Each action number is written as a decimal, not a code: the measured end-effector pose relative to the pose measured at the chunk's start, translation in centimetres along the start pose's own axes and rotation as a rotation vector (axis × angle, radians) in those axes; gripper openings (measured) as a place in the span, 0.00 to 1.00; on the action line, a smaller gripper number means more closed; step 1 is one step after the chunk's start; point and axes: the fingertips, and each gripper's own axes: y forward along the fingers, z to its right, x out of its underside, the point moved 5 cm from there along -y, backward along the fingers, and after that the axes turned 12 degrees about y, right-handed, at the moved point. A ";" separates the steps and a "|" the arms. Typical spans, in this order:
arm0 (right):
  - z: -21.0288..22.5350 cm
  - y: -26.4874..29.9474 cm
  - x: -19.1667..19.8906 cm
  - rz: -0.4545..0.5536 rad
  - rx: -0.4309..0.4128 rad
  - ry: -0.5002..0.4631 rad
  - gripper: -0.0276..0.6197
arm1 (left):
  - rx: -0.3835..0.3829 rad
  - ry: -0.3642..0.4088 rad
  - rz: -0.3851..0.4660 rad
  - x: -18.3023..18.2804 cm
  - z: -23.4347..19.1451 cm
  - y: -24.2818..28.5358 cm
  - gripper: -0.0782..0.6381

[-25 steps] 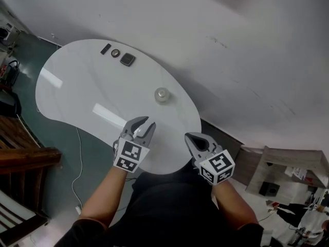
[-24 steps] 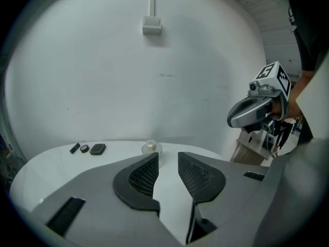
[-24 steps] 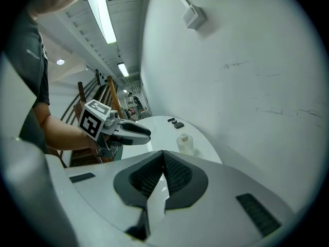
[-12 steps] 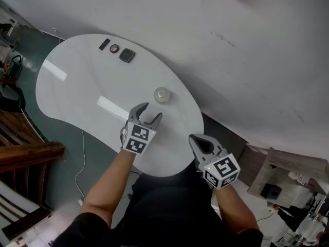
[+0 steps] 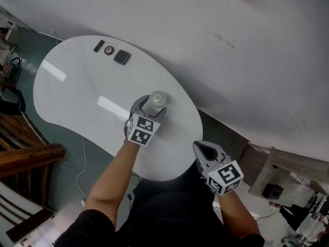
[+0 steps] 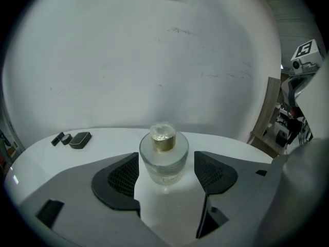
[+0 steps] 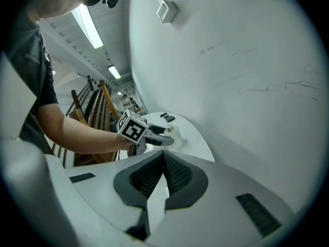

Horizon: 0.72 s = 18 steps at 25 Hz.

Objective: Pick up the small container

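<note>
Since the earlier frame the left gripper (image 5: 150, 107) has reached forward and down across the white table (image 5: 77, 94), and its jaws have just been opening. They now stand wide, one on each side of the small container (image 5: 157, 99), with a little gap at either pad, so nothing is gripped yet. The container, a clear round jar with a gold collar and a stopper, stands upright on the table near the edge that runs along the wall. In the left gripper view it sits centred between the jaws (image 6: 165, 173), slightly forward of the ribbed pads. The step in hand looks like the final approach before the squeeze. To do it well, I would ease the gripper a touch further in so the pads face the broad glass body and not the narrow neck. It should stay level and centred, then close slowly and evenly so one pad does not push the jar sideways. Smooth round glass is likely to slip or tip if caught off-centre, so a firm hold should come before any lift. Around it, wooden furniture (image 5: 23, 156) stands off the table at the far left. Three small dark items (image 5: 121, 57) lie in a row at the far end of the table, well apart from the jar. The wall (image 5: 231, 45) is just beyond the jar, leaving little room to overshoot. Nothing stands in the path. The right gripper (image 5: 206, 151) hangs off the table's near right edge, its jaws closed together on nothing, clear of the work.
</note>
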 end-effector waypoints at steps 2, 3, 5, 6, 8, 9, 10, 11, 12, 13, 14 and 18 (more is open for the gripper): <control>0.4 -0.1 0.1 -0.006 0.004 0.008 0.03 | -0.001 -0.004 0.004 -0.1 -0.2 0.6 0.57; 0.6 -0.1 0.1 -0.006 0.002 0.010 0.03 | -0.003 -0.007 0.007 -0.2 -0.3 0.9 0.57; 0.8 0.1 0.2 -0.009 -0.004 0.014 0.03 | -0.007 -0.013 0.012 -0.2 -0.5 1.6 0.57; 0.9 0.3 0.3 -0.014 -0.006 0.018 0.03 | -0.008 -0.015 0.013 -0.2 -0.6 1.9 0.57; 1.0 0.4 0.5 -0.026 -0.009 0.023 0.03 | -0.002 -0.018 0.012 -0.1 -0.5 2.7 0.57; 1.0 0.3 0.6 -0.031 -0.009 0.023 0.03 | 0.003 -0.018 0.011 -0.1 -0.5 3.1 0.57; 1.0 0.2 0.6 -0.034 -0.009 0.023 0.03 | 0.009 -0.019 0.013 -0.2 -0.4 3.5 0.57; 1.1 0.2 0.6 -0.036 -0.008 0.023 0.03 | 0.014 -0.019 0.014 -0.3 -0.4 3.8 0.58; 1.0 0.1 0.7 -0.039 -0.007 0.023 0.03 | 0.017 -0.019 0.016 -0.3 -0.5 4.0 0.58; 1.1 0.1 0.8 -0.043 -0.006 0.024 0.03 | 0.019 -0.018 0.016 -0.4 -0.6 4.2 0.58; 1.1 0.1 0.8 -0.046 -0.005 0.025 0.03 | 0.021 -0.017 0.015 -0.4 -0.6 4.4 0.58; 1.6 -0.1 1.1 -0.051 -0.002 0.034 0.03 | 0.033 -0.022 0.006 -0.4 -0.6 5.2 0.58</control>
